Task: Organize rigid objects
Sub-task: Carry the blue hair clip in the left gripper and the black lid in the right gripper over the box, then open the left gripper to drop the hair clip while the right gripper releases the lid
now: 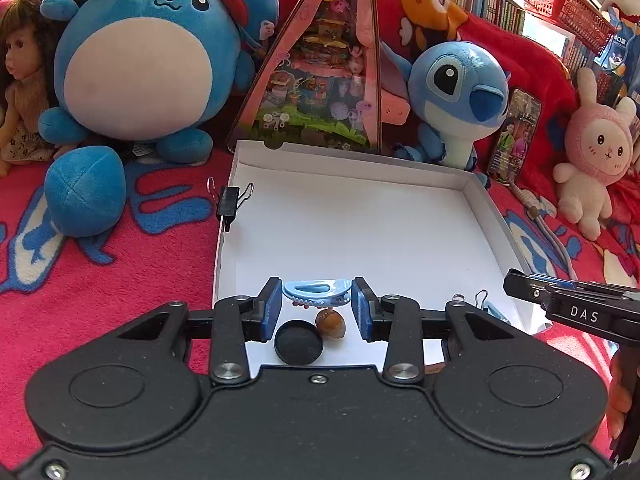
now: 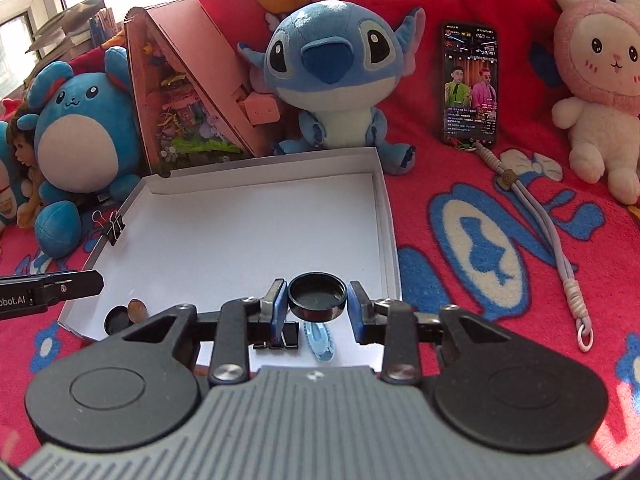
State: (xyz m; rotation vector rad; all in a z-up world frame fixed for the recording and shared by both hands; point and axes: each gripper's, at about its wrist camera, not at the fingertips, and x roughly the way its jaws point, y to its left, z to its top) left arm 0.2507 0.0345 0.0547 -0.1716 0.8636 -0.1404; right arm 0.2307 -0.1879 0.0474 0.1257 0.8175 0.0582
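Now the left gripper [image 1: 317, 306] has its 2 blue pads closed on 1 light blue hair clip [image 1: 317, 292], which sits between them, held by its 2 ends. The jaws stand only a little apart, as wide as the clip. Under it, on the floor of the white box [image 1: 480, 220], lie 1 black round cap [image 1: 299, 341] and 1 brown acorn-like piece [image 1: 330, 322], just beside each other.

The right gripper [image 2: 318, 306] has its 2 blue pads pressed on the sides of 1 black round lid [image 2: 318, 295], open side up, so this jaw is also narrow and holds something. Below it in the box lie a second light blue hair clip [image 2: 322, 338] and 1 black clip [image 2: 276, 338], partly hidden by the finger. So I count 2 blue hair clips and 2 black round pieces.

On the left rim of the box 1 black binder clip [image 1: 229, 202] is fastened. At the near right corner 2 small wire loops [image 1: 472, 297] show, but I cannot tell what they belong to.

Around the box, on the red blanket [image 2: 500, 280], there are 3 plush toys: 1 round blue toy [image 1: 136, 56], 1 blue big-eared toy [image 2: 336, 76] and 1 pink rabbit [image 2: 600, 92]. Also 1 doll [image 1: 20, 92], 1 pink triangular box [image 1: 320, 76] and 1 phone [image 2: 471, 84] with 1 strap [image 2: 544, 232].
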